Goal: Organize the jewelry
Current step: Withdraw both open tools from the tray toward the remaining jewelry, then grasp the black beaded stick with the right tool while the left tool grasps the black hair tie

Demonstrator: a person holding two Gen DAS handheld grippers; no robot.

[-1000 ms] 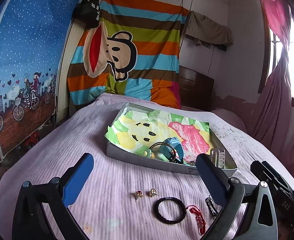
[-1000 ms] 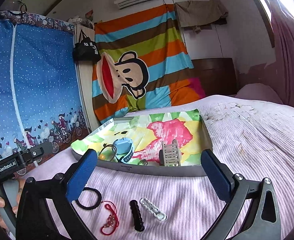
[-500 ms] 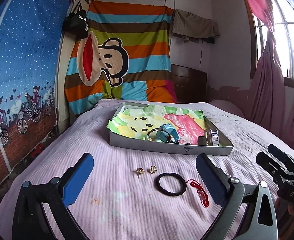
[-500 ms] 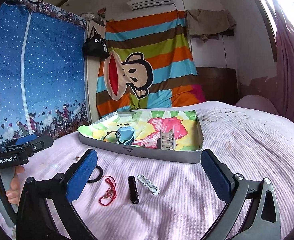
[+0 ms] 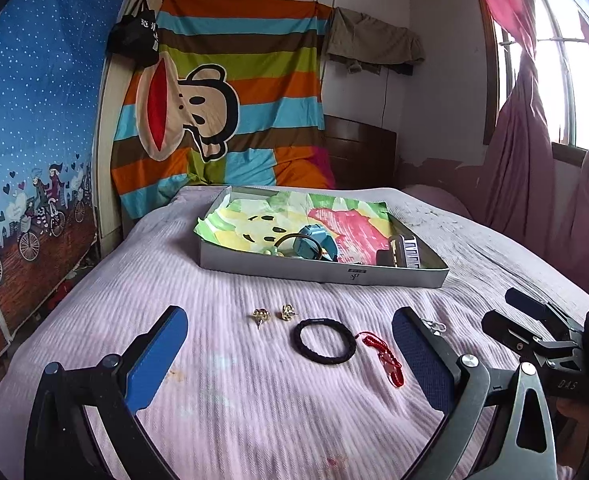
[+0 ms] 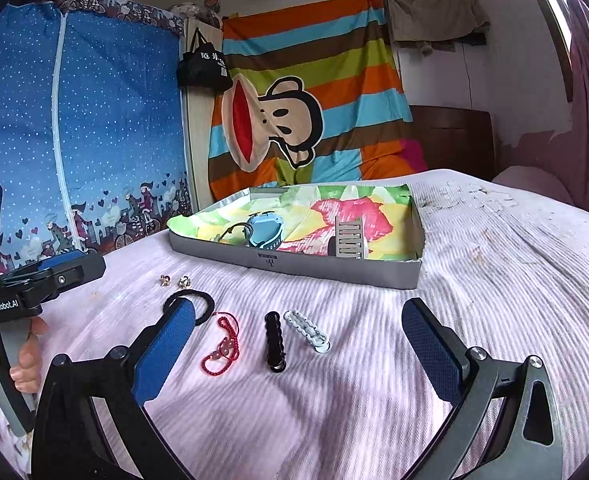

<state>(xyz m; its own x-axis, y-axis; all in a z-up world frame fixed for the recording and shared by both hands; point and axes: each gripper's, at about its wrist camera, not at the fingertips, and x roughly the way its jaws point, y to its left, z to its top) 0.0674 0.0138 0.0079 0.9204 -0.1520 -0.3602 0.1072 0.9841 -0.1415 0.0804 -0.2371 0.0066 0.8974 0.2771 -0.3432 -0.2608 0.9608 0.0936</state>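
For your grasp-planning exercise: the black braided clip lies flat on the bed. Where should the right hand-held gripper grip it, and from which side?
Grip the black braided clip at its middle, across its narrow width, coming from above with the right hand-held gripper open. It lies flat and long, pointing away from the camera, and the white clip lies close on its right.

"GenRobot.AI" — left claw [image 6: 60,272] body; "DAS" — right claw [image 5: 534,320] body

both tongs [image 5: 290,354] [image 6: 298,344] wide apart, empty
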